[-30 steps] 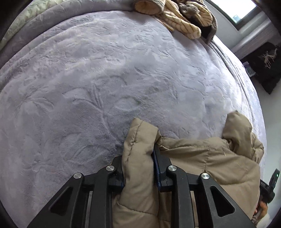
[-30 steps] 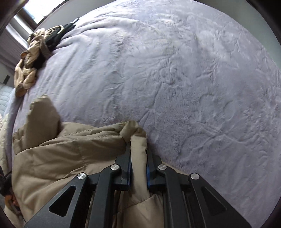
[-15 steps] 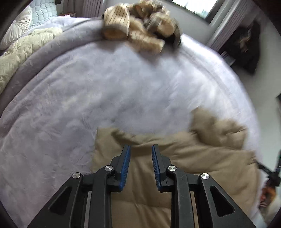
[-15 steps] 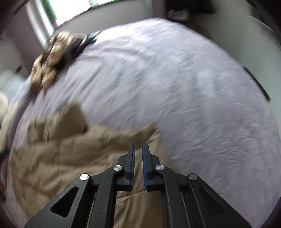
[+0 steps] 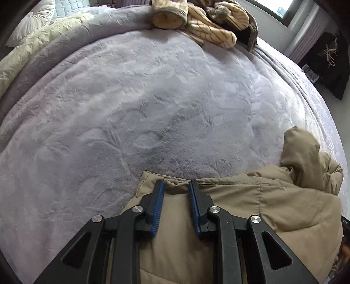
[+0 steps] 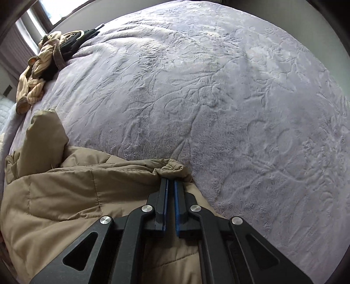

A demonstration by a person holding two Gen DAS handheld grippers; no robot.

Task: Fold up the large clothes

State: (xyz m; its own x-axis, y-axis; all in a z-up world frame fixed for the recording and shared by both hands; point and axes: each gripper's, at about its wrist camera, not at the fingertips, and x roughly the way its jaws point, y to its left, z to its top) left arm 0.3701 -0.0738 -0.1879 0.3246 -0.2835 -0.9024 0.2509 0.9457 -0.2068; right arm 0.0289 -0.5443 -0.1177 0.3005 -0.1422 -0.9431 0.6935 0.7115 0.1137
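A tan padded jacket (image 5: pixel 251 207) lies on the near part of a lilac fleece bedspread (image 5: pixel 164 98). My left gripper (image 5: pixel 176 184) is open and empty, its blue pads just above the jacket's far left corner. In the right wrist view the jacket (image 6: pixel 76 192) fills the lower left, one part (image 6: pixel 43 139) sticking up. My right gripper (image 6: pixel 170 182) is nearly shut with a thin gap between the pads and nothing in it, just above the jacket's far right corner (image 6: pixel 172 169).
A heap of striped beige and dark clothes (image 5: pixel 207 19) lies at the bed's far edge; it also shows in the right wrist view (image 6: pixel 46 63). A cream quilt and white pillow (image 5: pixel 32 37) are far left. A dark garment (image 5: pixel 328 61) hangs by the right wall.
Both grippers let go of the jacket corners they held a second ago. The jacket now lies flat on the bed, and both grippers hover over its far edge.
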